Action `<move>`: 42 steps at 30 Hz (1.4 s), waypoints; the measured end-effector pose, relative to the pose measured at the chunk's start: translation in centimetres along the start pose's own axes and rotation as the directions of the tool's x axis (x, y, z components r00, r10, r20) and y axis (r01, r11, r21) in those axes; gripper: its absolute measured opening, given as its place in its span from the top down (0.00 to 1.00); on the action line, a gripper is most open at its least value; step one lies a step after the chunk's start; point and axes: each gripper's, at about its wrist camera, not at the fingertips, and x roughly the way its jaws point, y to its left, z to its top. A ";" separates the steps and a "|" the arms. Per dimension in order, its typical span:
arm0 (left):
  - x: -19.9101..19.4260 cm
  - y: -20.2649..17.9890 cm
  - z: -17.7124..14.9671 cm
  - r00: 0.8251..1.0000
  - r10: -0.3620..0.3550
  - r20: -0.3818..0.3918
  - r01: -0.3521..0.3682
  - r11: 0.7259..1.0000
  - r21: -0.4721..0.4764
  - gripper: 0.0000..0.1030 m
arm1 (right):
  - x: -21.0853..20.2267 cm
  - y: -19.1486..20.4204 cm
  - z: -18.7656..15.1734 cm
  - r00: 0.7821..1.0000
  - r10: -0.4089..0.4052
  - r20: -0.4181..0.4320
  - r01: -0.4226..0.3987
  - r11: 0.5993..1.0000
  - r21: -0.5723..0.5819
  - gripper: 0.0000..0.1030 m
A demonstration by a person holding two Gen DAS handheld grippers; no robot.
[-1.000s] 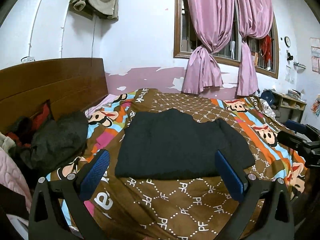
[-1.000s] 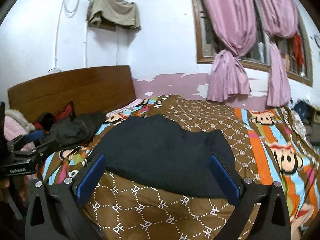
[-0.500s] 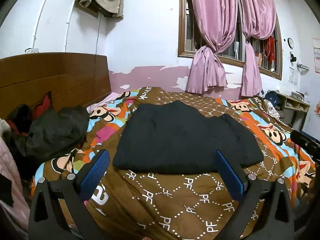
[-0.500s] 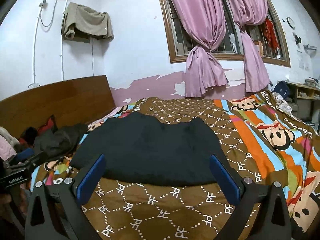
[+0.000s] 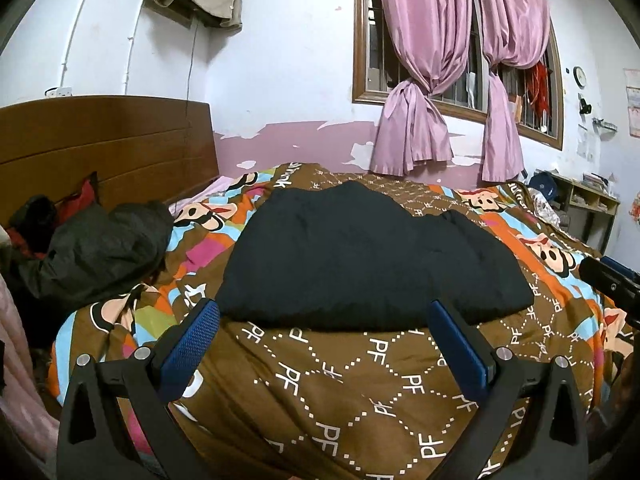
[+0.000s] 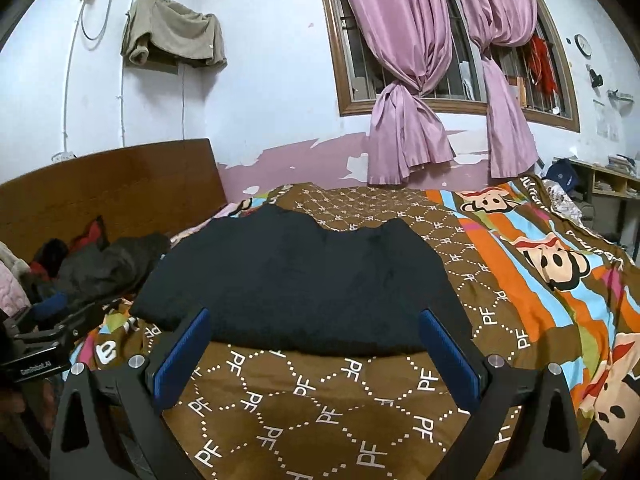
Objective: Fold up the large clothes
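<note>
A folded black garment [image 5: 360,256] lay on the patterned quilt [image 5: 360,392] of a bed. The left hand-held gripper [image 5: 324,344] and right hand-held gripper [image 6: 316,348] hovered near its front edge, jaws wide, holding nothing.

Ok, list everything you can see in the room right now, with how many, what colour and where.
black garment: one, black, lying flat, mid-bed
bedspread: one, brown with cartoon monkey stripes, covering the bed
clothes pile: one heap, dark grey with red, by the headboard
headboard: one, brown wood, left
curtains: two, pink, knotted, at the window
window: one, brown frame, barred
hanging cloth: one, beige, high on the wall
clock: one, white-faced, right wall
shelf: one, pale, far right
left gripper: open, blue pads, empty
right gripper: open, blue pads, empty
</note>
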 end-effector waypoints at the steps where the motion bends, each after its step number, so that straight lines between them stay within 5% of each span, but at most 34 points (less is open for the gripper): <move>1: 0.1 -0.1 -0.1 1.000 0.002 -0.002 -0.002 1.000 0.004 0.01 | 0.2 0.2 -0.2 1.000 0.002 -0.002 -0.002 1.000 0.008 0.00; 18: 2.7 0.1 -2.0 0.997 0.018 -0.071 -0.017 1.000 0.013 0.01 | 2.8 -0.8 -2.6 0.998 -0.015 -0.053 0.015 1.000 0.003 0.00; 42: 2.6 0.3 -2.1 0.997 0.025 -0.070 -0.024 1.000 0.014 0.01 | 3.2 -1.2 -3.2 0.997 -0.003 -0.075 0.003 1.000 -0.001 0.00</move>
